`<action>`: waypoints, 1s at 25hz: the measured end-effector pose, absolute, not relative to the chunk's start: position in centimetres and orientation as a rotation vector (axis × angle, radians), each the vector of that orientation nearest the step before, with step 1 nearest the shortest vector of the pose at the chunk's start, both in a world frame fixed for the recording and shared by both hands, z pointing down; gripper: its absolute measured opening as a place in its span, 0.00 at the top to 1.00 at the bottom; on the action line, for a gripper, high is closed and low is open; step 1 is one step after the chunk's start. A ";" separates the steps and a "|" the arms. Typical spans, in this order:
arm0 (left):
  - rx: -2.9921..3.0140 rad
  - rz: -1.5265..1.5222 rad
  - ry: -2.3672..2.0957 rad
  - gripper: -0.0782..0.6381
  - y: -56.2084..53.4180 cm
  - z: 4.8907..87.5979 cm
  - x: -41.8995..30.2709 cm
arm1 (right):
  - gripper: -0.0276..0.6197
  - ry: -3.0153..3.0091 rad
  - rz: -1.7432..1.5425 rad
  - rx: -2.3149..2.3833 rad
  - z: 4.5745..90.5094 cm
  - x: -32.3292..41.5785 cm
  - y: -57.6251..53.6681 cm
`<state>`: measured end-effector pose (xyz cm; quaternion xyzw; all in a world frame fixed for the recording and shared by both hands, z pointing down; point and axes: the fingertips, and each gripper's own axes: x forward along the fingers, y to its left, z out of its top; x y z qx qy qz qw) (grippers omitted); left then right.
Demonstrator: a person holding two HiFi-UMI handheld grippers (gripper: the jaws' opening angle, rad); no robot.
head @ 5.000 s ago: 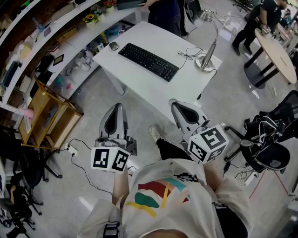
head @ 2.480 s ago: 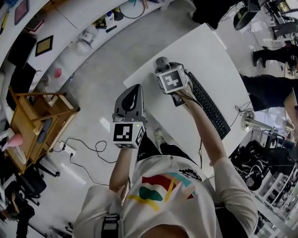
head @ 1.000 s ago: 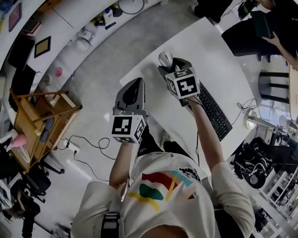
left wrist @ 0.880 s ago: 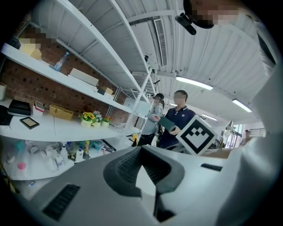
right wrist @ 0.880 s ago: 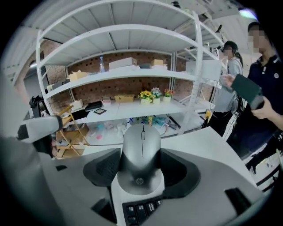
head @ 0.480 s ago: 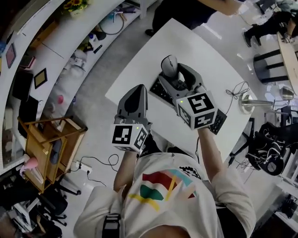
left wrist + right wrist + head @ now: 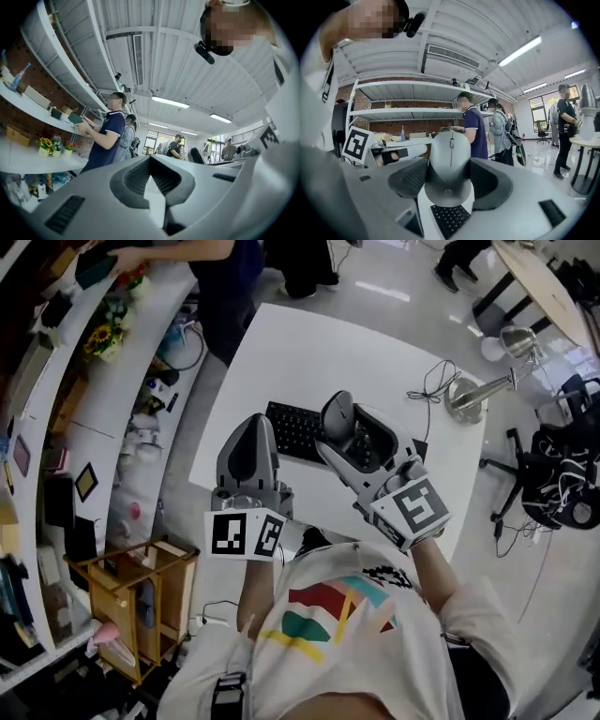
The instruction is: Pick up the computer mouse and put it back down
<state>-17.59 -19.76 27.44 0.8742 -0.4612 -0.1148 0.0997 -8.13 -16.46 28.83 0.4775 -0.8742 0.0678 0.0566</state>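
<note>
A grey computer mouse (image 7: 336, 414) is held in the air above the white table (image 7: 375, 343), over the black keyboard (image 7: 292, 431). My right gripper (image 7: 341, 427) is shut on its sides. In the right gripper view the mouse (image 7: 450, 161) stands nose-up between the two dark pads, with keyboard keys (image 7: 449, 218) showing below it. My left gripper (image 7: 246, 430) hovers beside it to the left, near the table's front edge, with its jaws together and nothing between them. In the left gripper view the left gripper (image 7: 157, 187) shows only a thin slit.
A desk lamp (image 7: 476, 390) with a coiled cable stands at the table's right corner. A person (image 7: 211, 259) stands at the curved shelf counter (image 7: 112, 362) on the left. A wooden cart (image 7: 141, 596) is at lower left, an office chair (image 7: 562, 484) at right.
My right gripper reached the mouse at the keyboard's end, shut on it and raised it off the table. The left gripper stayed shut and idle. The head view has swung round.
</note>
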 end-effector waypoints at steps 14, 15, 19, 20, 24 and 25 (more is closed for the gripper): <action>2.626 -0.296 -1.273 0.83 -19.7 27.2 -11.4 | 0.54 -2.690 0.202 1.539 27.9 -2.4 -15.3; 2.621 -0.285 -1.275 0.83 -19.7 27.5 -11.3 | 0.54 -2.688 0.216 1.544 28.0 -2.2 -15.3; 2.619 -0.237 -1.262 0.83 -19.6 28.3 -10.5 | 0.54 -2.701 0.248 1.557 28.1 -1.7 -15.4; 2.623 -0.221 -1.250 0.83 -19.5 28.5 -10.1 | 0.54 -2.705 0.245 1.565 28.0 -1.5 -15.4; 2.649 -0.173 -1.199 0.83 -18.8 28.9 -8.4 | 0.54 -2.685 0.262 1.644 28.2 0.4 -15.3; 2.654 -0.164 -1.191 0.83 -18.7 29.0 -8.0 | 0.54 -2.671 0.274 1.670 28.4 1.2 -15.3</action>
